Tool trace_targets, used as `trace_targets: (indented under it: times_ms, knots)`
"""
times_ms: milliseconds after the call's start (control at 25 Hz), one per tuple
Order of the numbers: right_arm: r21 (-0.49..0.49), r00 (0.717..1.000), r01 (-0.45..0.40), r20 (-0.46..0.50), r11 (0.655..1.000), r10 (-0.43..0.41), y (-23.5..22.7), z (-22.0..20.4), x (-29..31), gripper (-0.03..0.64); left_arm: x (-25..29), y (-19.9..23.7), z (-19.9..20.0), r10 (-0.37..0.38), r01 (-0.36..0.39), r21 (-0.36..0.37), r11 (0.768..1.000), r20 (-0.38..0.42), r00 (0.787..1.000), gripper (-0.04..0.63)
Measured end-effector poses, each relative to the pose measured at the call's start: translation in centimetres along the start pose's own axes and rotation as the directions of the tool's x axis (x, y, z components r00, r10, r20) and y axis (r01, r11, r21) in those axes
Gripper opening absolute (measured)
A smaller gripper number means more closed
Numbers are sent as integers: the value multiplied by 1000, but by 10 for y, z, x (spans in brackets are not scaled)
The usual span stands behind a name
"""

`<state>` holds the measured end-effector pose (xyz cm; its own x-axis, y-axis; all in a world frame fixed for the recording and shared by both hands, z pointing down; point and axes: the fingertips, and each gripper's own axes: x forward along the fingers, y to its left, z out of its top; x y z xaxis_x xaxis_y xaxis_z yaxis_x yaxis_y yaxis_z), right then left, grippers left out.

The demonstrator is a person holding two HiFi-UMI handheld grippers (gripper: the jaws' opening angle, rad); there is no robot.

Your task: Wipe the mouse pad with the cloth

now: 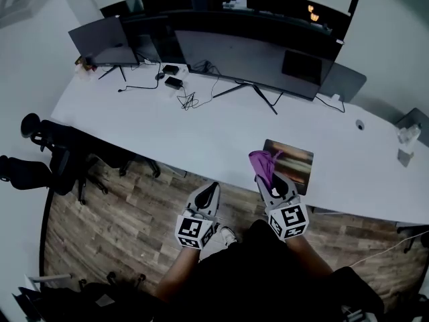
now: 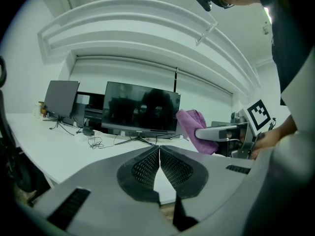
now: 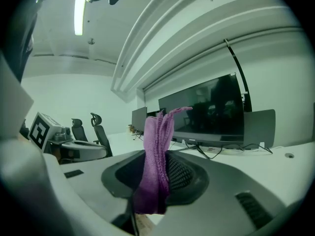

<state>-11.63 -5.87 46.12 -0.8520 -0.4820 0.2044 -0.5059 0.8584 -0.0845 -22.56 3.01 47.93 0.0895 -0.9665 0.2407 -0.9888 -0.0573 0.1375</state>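
Note:
A mouse pad (image 1: 295, 164) with a dark, multicoloured print lies near the front edge of the white desk (image 1: 201, 133). My right gripper (image 1: 271, 177) is shut on a purple cloth (image 1: 264, 162) that bunches out past its tips, held at the pad's left front corner. The right gripper view shows the cloth (image 3: 156, 161) pinched upright between the jaws. My left gripper (image 1: 210, 192) hangs in front of the desk edge over the wooden floor, shut with nothing in it; its pads (image 2: 147, 167) meet in the left gripper view, where the cloth (image 2: 196, 130) shows to the right.
Monitors (image 1: 248, 60) on stands line the desk's far side, with cables and adapters (image 1: 173, 80) left of centre. Black office chairs (image 1: 40, 156) stand at the left below the desk. A small white object (image 1: 406, 139) sits at the far right.

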Motion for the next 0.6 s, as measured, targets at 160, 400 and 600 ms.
trace_targets:
  times_ms: [160, 400, 600]
  knots:
    - [12, 999, 42, -20, 999, -42, -23, -7, 6, 126, 27, -4, 5, -36, 36, 5, 999, 3, 999, 23]
    - [35, 998, 51, -33, 998, -50, -53, -8, 21, 126, 68, -11, 13, -77, 77, 24, 997, -20, 997, 23]
    - [64, 997, 50, -53, 997, -47, -78, -13, 31, 126, 104, -16, 21, -96, 97, 35, 995, -24, 995, 23]
